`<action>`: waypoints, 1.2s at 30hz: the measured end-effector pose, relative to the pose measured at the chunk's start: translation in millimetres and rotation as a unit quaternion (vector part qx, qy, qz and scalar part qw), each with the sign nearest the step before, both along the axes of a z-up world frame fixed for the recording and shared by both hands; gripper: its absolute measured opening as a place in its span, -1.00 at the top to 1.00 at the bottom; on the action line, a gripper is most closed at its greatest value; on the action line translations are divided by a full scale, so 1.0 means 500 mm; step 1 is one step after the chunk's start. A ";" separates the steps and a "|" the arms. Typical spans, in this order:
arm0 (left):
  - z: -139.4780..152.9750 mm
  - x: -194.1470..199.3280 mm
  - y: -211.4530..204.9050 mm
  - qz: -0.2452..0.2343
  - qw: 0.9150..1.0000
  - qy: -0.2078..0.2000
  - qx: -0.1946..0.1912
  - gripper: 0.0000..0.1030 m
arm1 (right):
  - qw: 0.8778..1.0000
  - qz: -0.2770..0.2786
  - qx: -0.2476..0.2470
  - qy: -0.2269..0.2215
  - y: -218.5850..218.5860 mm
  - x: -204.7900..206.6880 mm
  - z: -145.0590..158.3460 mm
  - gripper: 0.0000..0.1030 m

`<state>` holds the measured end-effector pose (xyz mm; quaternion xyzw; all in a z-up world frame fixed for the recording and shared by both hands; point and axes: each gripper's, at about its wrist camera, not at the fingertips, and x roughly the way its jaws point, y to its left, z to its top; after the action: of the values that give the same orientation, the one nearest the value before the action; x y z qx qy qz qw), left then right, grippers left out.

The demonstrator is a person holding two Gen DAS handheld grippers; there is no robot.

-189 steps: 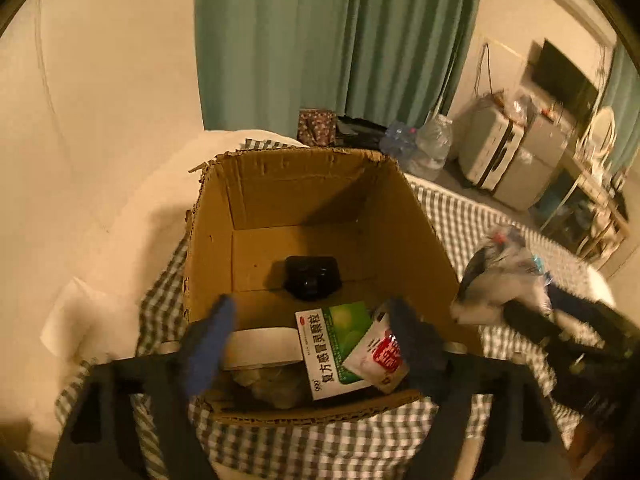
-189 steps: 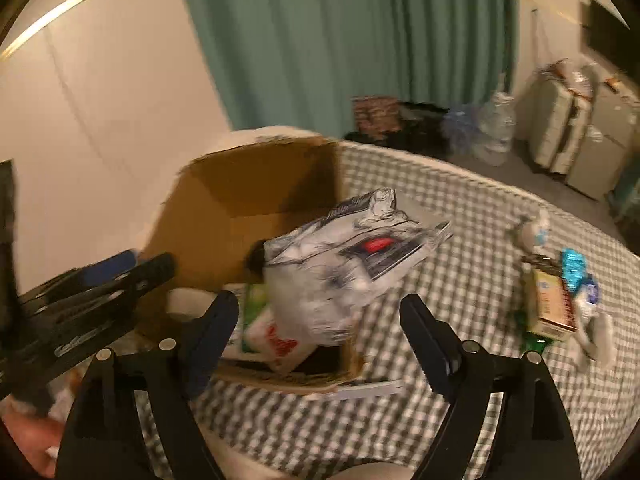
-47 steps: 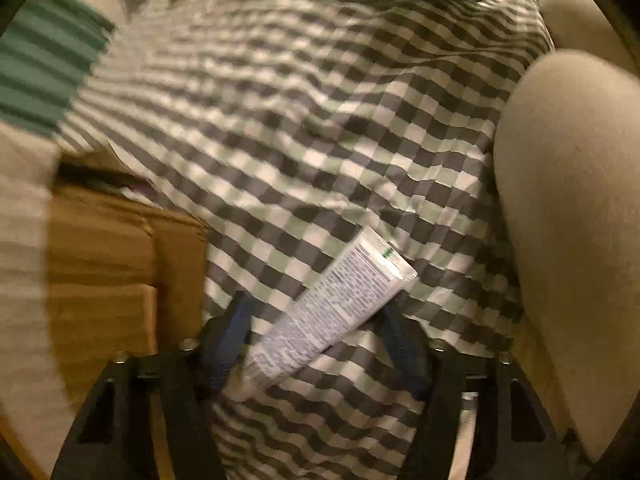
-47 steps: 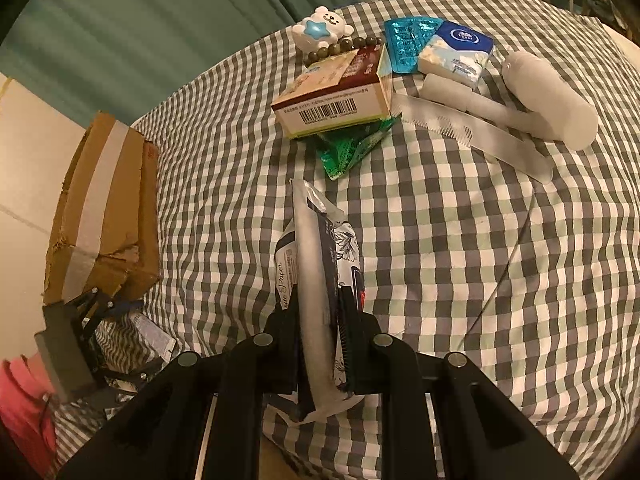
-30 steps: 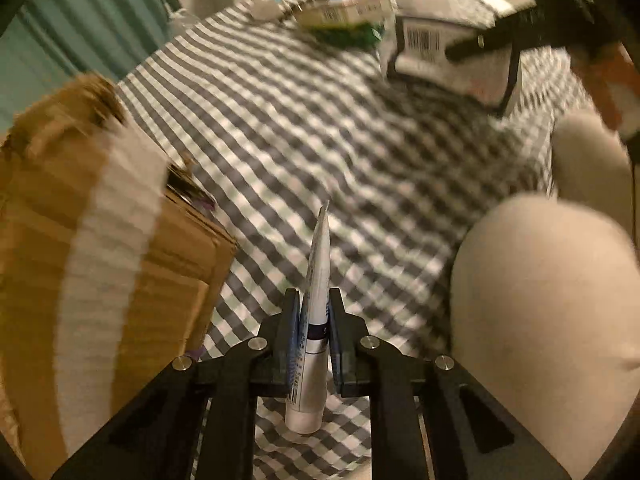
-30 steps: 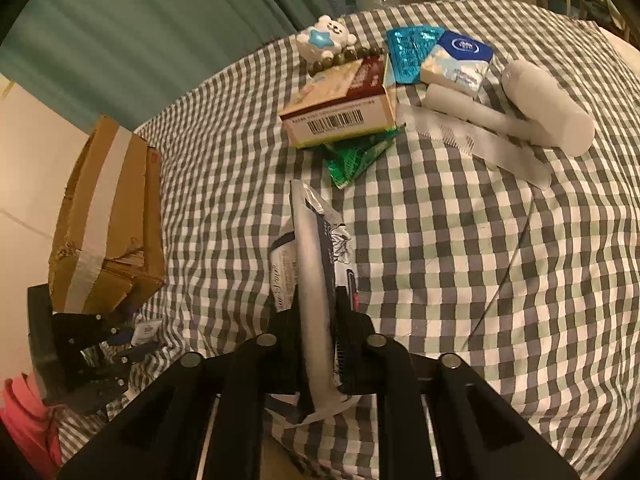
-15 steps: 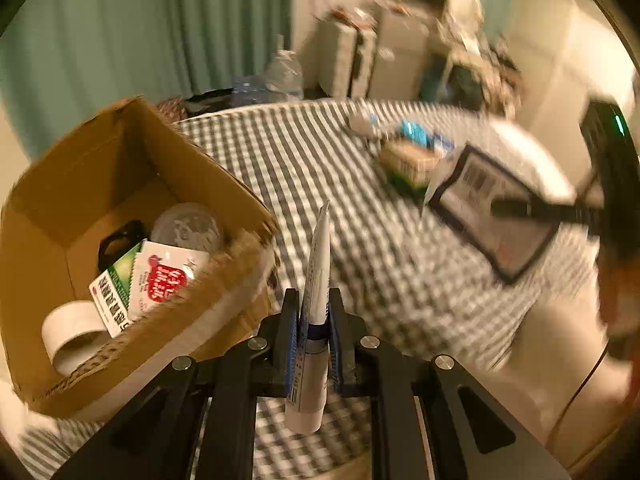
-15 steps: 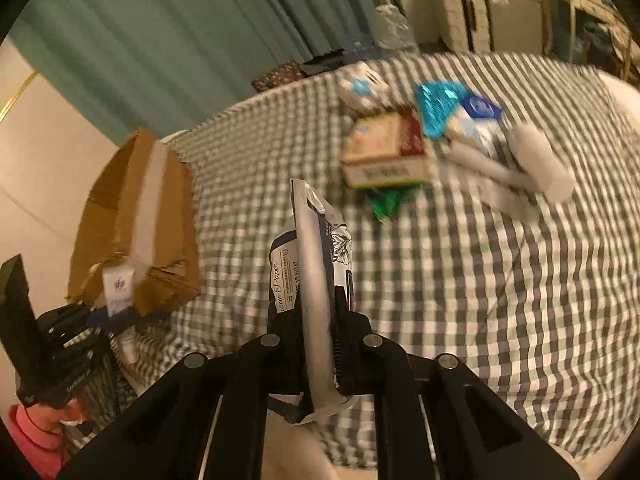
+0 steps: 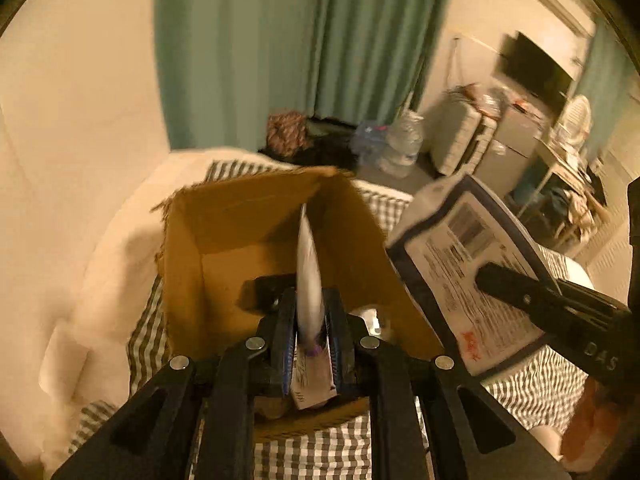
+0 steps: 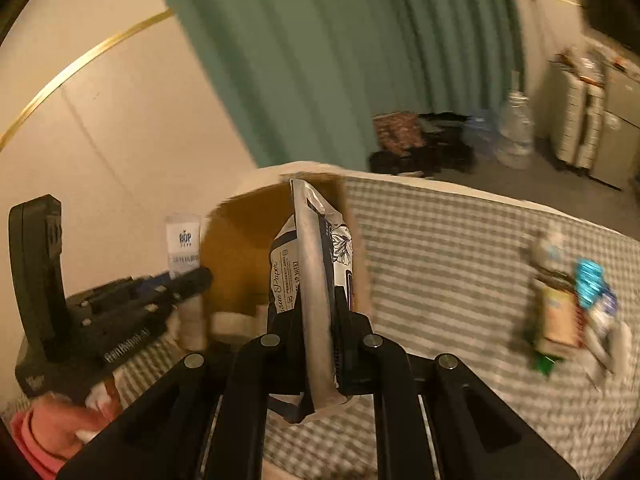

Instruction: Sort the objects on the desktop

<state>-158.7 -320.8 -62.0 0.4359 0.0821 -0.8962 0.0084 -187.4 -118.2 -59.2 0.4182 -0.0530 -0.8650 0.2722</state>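
My left gripper (image 9: 310,300) hangs over the open cardboard box (image 9: 224,216) with a white tube (image 9: 307,264) edge-on between its blue pads. Its jaws are opening, and the pads still touch the tube. My right gripper (image 10: 316,308) is shut on a white and dark tissue pack (image 10: 316,264), held upright just right of the box (image 10: 240,248). In the left wrist view the tissue pack (image 9: 460,264) shows its printed back beside the box's right wall. In the right wrist view the left gripper (image 10: 192,276) and the tube (image 10: 184,240) are at the box's left.
A checked cloth (image 10: 440,264) covers the table. At its right lie a carton (image 10: 560,316), a blue blister pack (image 10: 588,276) and other small items. A hand with a pink sleeve (image 10: 44,436) holds the left gripper. Green curtain, water bottles and cabinets stand behind.
Both grippers rose and swung from the table toward the box. The left one now points down into the open box with the tube. The right one brought the tissue pack beside it.
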 end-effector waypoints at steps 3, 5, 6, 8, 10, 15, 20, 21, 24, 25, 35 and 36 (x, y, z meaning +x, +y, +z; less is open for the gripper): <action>-0.011 -0.024 -0.023 0.018 0.999 -0.035 -0.009 -0.62 | 0.999 -0.017 0.030 0.007 -0.055 -0.037 -0.003 -0.05; -0.017 -0.025 -0.024 0.041 0.998 -0.034 -0.030 -0.92 | 0.998 -0.037 0.052 0.030 -0.060 -0.045 0.006 -0.75; -0.017 -0.021 -0.021 0.047 0.998 -0.026 -0.036 -0.93 | 0.997 -0.047 0.047 0.050 -0.048 -0.041 0.015 -0.74; -0.032 -0.018 0.001 0.041 0.998 -0.034 -0.040 -0.94 | 0.997 -0.053 0.020 0.059 -0.015 -0.036 0.023 -0.74; -0.056 -0.025 0.037 0.028 0.998 -0.047 -0.044 -0.94 | 0.995 -0.080 -0.005 0.065 0.042 -0.020 0.025 -0.74; -0.094 -0.047 0.181 -0.004 0.997 -0.076 -0.002 -0.94 | 0.985 -0.164 -0.006 0.052 0.201 0.020 -0.032 -0.75; -0.112 -0.054 0.376 -0.058 0.996 -0.068 0.002 -0.94 | 0.967 -0.251 0.032 0.023 0.382 0.078 -0.123 -0.75; -0.117 -0.054 0.417 -0.069 0.995 -0.067 -0.009 -0.94 | 0.962 -0.269 0.036 0.015 0.421 0.090 -0.142 -0.75; -0.143 -0.041 0.521 -0.091 0.993 -0.067 -0.034 -0.94 | 0.950 -0.308 0.048 0.005 0.512 0.125 -0.187 -0.75; -0.154 -0.036 0.547 -0.097 0.992 -0.070 -0.032 -0.94 | 0.947 -0.315 0.055 -0.002 0.540 0.130 -0.202 -0.75; -0.241 -0.090 0.702 -0.090 0.991 -0.095 -0.026 -0.94 | 0.930 -0.366 0.012 -0.039 0.750 0.144 -0.278 -0.75; -0.243 -0.105 0.714 -0.086 0.992 -0.094 -0.022 -0.94 | 0.930 -0.365 0.011 -0.037 0.761 0.136 -0.280 -0.75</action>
<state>-211.3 36.1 -183.8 0.5230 0.0237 -0.8504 -0.0517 -119.4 262.4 -199.0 0.4044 -0.2021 -0.8893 -0.0693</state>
